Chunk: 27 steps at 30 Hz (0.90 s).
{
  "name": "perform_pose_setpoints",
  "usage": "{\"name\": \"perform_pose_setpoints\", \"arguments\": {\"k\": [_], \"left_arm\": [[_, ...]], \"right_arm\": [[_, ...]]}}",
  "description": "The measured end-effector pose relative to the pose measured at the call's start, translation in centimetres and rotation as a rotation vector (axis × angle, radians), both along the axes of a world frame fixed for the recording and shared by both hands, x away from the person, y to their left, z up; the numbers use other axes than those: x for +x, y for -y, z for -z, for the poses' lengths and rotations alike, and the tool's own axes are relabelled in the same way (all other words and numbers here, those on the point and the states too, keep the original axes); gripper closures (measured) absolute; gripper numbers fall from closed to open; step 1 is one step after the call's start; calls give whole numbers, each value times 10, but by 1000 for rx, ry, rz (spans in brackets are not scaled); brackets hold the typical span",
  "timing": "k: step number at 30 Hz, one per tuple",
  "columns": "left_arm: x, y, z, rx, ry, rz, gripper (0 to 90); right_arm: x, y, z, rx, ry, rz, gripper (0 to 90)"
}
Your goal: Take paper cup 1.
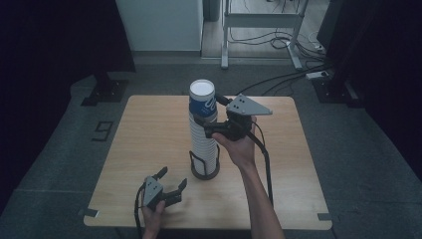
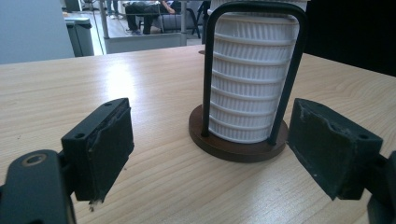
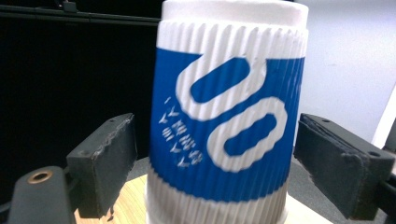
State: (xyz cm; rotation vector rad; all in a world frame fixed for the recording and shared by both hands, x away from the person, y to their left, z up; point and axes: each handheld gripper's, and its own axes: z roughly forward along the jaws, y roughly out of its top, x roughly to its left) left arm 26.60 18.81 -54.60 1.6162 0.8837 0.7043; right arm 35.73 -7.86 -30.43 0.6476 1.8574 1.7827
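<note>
A tall stack of white ribbed paper cups (image 1: 204, 144) stands upside down in a black wire holder (image 1: 205, 174) at the middle of the wooden table (image 1: 149, 134). The top cup (image 1: 203, 102) is blue and white. My right gripper (image 1: 206, 125) is at the upper part of the stack. In the right gripper view its jaws (image 3: 215, 163) straddle the blue cup (image 3: 224, 116), a dark gap showing at the left pad (image 3: 107, 158). My left gripper (image 1: 173, 178) rests open near the front edge, pointed at the holder's base (image 2: 238, 149) and the lower cups (image 2: 250, 79).
Bare table lies to the left of and behind the stack. On the floor are a taped number (image 1: 102, 130), cables (image 1: 293, 74) and a metal desk frame (image 1: 261, 30). Dark curtains flank both sides. A seated person's legs (image 2: 149, 9) are far behind the table.
</note>
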Motion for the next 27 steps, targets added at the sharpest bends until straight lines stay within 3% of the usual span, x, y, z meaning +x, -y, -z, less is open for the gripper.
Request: {"name": "perform_pose_setpoints", "arguments": {"k": [10,27], "left_arm": [[0,0,0,2,2,-1,144],[0,0,0,2,4,0,144]], "right_arm": [[12,-11,3,3,-35,-12,124],[17,-16,7,-17,-43,-14,178]]}}
